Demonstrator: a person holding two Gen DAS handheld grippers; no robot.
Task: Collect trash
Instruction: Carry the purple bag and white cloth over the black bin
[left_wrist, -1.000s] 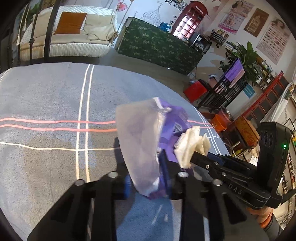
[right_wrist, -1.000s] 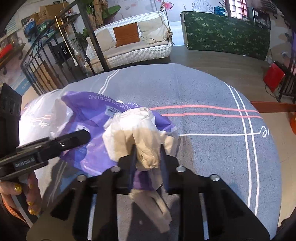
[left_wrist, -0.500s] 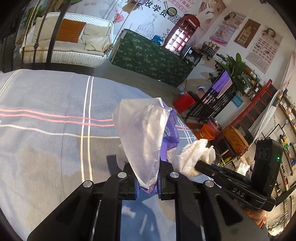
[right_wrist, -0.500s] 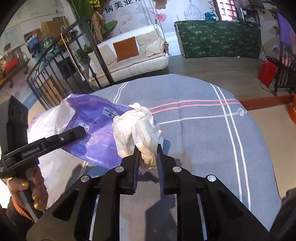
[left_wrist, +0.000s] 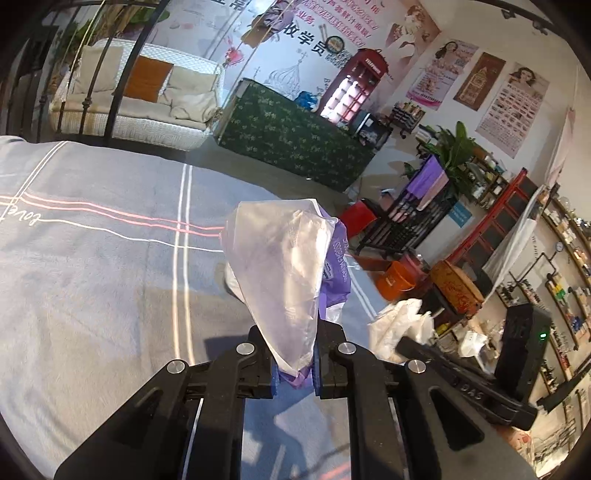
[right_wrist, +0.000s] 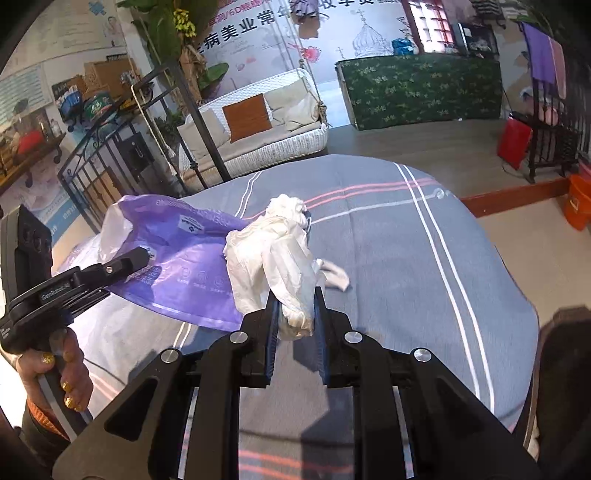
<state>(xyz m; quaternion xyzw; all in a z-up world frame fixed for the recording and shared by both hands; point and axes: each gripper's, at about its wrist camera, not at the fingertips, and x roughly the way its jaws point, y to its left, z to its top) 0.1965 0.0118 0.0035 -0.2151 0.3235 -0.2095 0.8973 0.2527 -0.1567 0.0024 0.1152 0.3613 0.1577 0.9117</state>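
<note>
Jaws of the left gripper (left_wrist: 293, 369) pinch the purple-and-clear bag (left_wrist: 284, 273) shut; the right gripper (right_wrist: 295, 325) clamps crumpled white tissue (right_wrist: 273, 258), both raised over the grey bedspread (right_wrist: 388, 258). Best, I'd judge: spread the bag's mouth, then feed tissue in. A small scrap (right_wrist: 334, 277) lies beyond; nothing blocks.

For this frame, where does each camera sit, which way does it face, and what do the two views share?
Left wrist: on the left gripper, looking along its fingers over the grey bedspread; the jaws pinch the purple plastic bag, with the right gripper alongside.
Right wrist: on the right gripper, facing the white sofa; it clamps crumpled tissue. The left hand shows.
Shared: bag, tissue, bedspread, sofa.
</note>
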